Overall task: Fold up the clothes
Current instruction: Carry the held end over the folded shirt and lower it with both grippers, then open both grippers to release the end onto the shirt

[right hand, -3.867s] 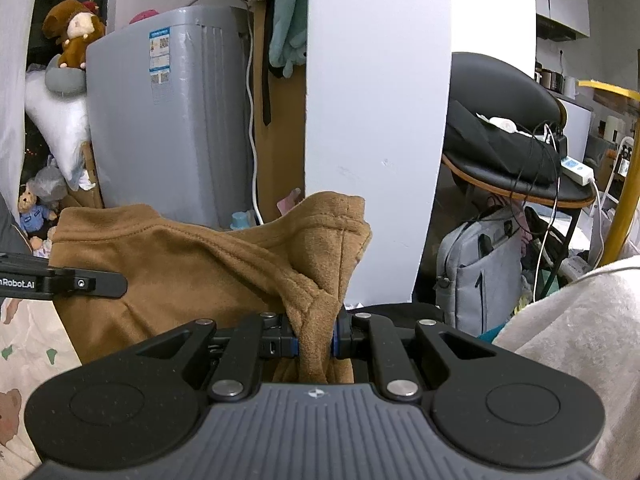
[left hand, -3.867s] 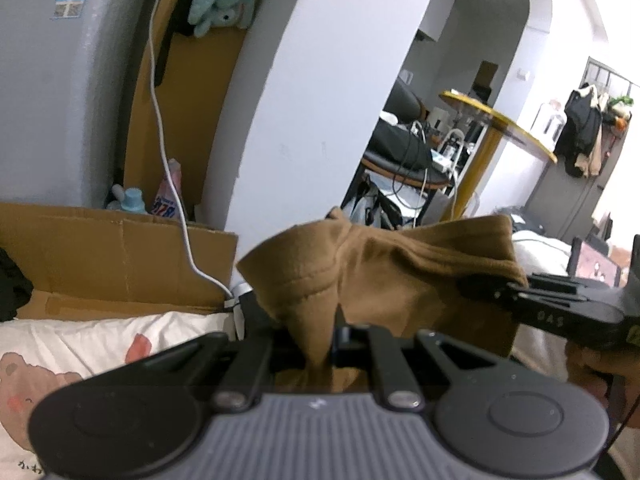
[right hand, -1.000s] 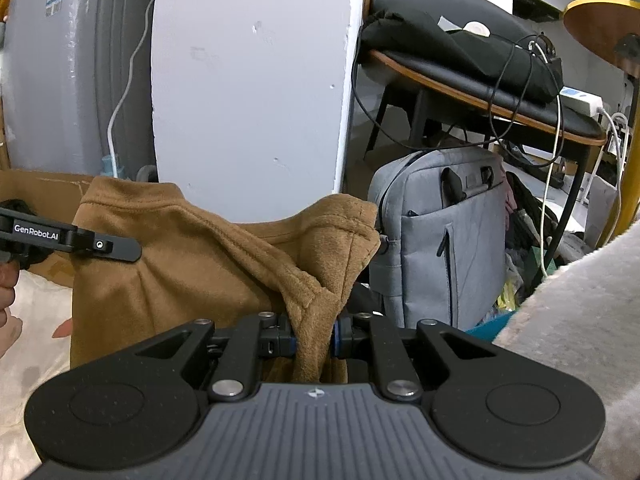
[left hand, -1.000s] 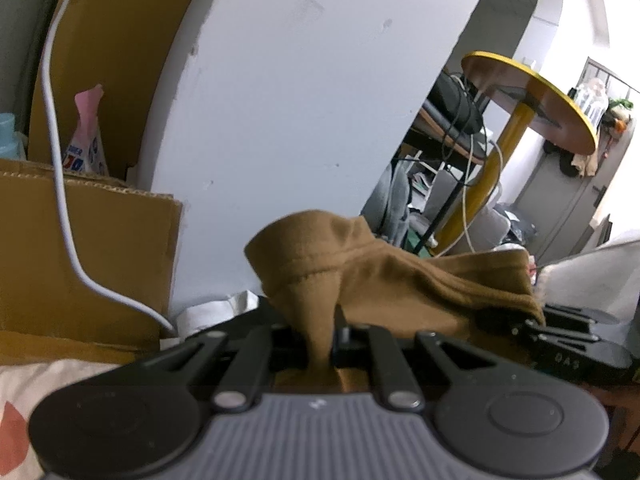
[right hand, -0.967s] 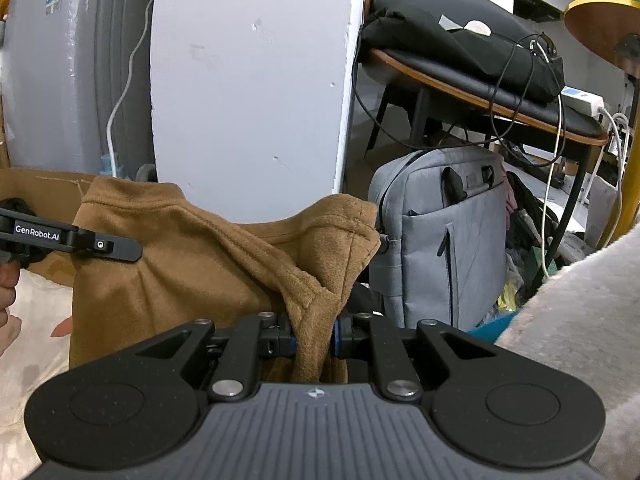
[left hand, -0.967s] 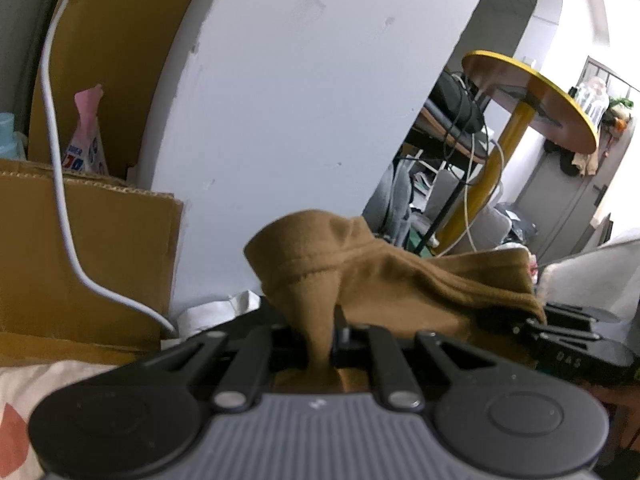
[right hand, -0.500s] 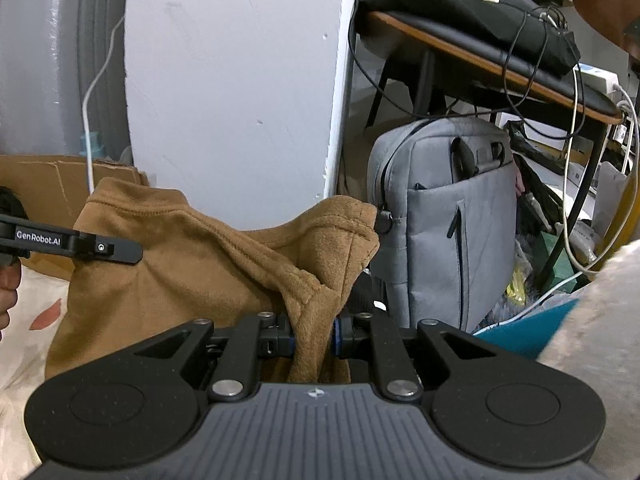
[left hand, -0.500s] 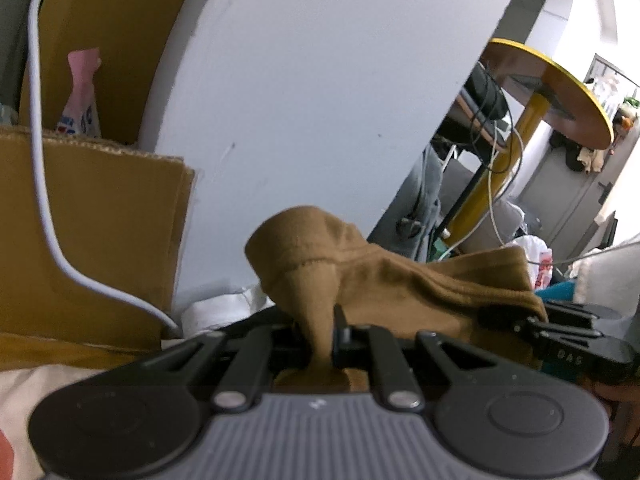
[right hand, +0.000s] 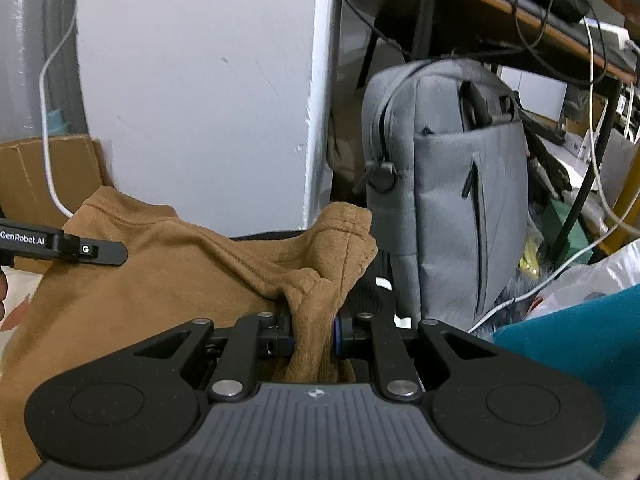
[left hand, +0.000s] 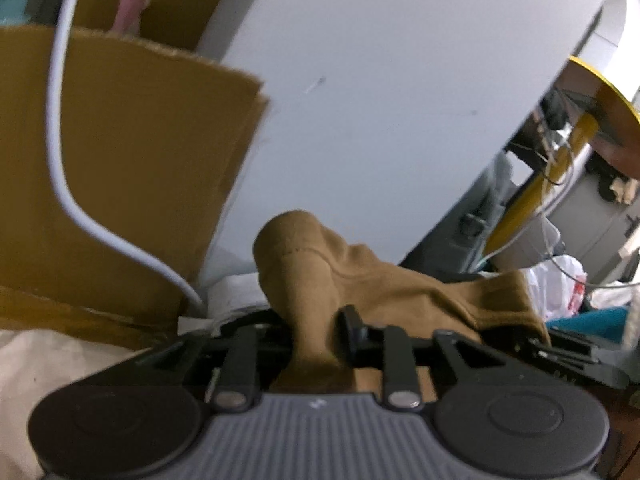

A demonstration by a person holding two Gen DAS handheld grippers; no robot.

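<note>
While both tongs are letting the brown garment [right hand: 168,280] down, the release should be even, so the fold lands flat rather than bunched. The garment spans the two tongs, a gathered corner in each, its body sagging toward the pale bed sheet [left hand: 52,360] below. The left tongs [left hand: 316,332] are opening: the right pad stands clear of the cloth, which droops loose between the jaws. The right tongs [right hand: 314,332] are only starting to open, and the pads there press the wad of fabric. I judge the right side should let go soon, or the cloth will drag toward it.

Ahead of both tongs stands a white pillar [right hand: 192,92], close enough to crowd the far edge. Left of the left tongs is a cardboard sheet [left hand: 132,168] with a white cable [left hand: 60,152] hanging over it. Right of the right tongs sits a grey laptop bag [right hand: 452,184], and nearer, teal fabric [right hand: 572,352].
</note>
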